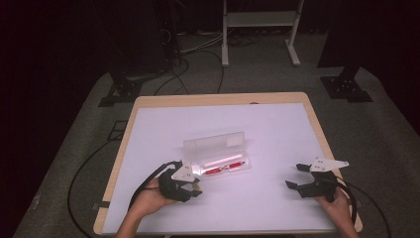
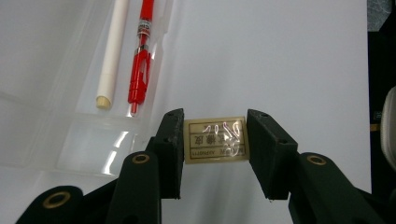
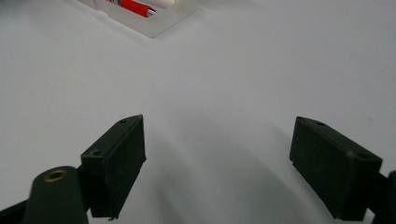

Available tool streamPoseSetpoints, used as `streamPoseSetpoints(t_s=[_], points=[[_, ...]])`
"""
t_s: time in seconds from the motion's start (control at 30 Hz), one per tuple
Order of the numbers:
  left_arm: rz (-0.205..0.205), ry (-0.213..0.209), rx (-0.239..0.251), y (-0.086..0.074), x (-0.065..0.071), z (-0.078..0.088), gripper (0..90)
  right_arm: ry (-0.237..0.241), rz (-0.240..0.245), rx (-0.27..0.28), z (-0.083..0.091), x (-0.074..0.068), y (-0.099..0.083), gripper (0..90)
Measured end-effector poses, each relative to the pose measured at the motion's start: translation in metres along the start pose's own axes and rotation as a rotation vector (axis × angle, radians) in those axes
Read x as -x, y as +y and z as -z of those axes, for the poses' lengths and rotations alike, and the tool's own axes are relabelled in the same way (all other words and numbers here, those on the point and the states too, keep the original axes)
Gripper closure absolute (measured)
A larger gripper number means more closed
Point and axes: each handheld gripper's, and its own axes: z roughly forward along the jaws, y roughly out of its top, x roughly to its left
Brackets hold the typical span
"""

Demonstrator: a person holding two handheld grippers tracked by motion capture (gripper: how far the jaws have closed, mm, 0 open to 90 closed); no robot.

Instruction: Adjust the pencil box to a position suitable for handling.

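An open clear plastic pencil case (image 1: 218,153) lies near the table's middle, holding a red pen (image 1: 225,167) and a white stick (image 1: 222,161). In the left gripper view the red pen (image 2: 141,56) and white stick (image 2: 112,51) lie in the case's tray (image 2: 70,135). My left gripper (image 2: 215,140) is shut on a small cream wrapped eraser (image 2: 215,140) with printed lettering, just in front of the case's near end. In the high view the left gripper (image 1: 190,186) sits at the case's left end. My right gripper (image 1: 296,176) stands open over bare table at the right; its jaws (image 3: 217,158) hold nothing.
The white table mat (image 1: 277,129) has free room right of the case and along the front. The case's corner (image 3: 149,18) shows far off in the right gripper view. Cables and stand feet lie on the floor beyond the table.
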Motion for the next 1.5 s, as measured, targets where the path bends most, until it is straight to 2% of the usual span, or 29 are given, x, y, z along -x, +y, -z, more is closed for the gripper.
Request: streamPoseSetpoints(t_s=[0.4, 0.73, 0.97, 1.23, 1.5], points=[[0.015, 0.017, 0.002, 0.004, -0.015, 0.002, 58.3, 0.001, 0.005, 0.004, 0.000, 0.000, 0.000, 17.3], [0.044, 0.031, 0.007, 0.003, -0.028, 0.004, 58.3, -0.006, 0.002, 0.002, 0.000, 0.000, 0.000, 17.1], [0.041, 0.041, 0.004, 0.009, -0.035, 0.003, 58.3, -0.006, 0.008, 0.001, 0.000, -0.001, 0.000, 16.8], [0.062, 0.051, 0.007, 0.010, -0.042, 0.001, 58.3, -0.006, 0.015, 0.004, 0.000, -0.001, 0.000, 16.8], [0.064, 0.058, -0.001, 0.015, -0.050, 0.000, 58.3, -0.007, 0.014, 0.006, 0.000, -0.001, 0.000, 16.8]])
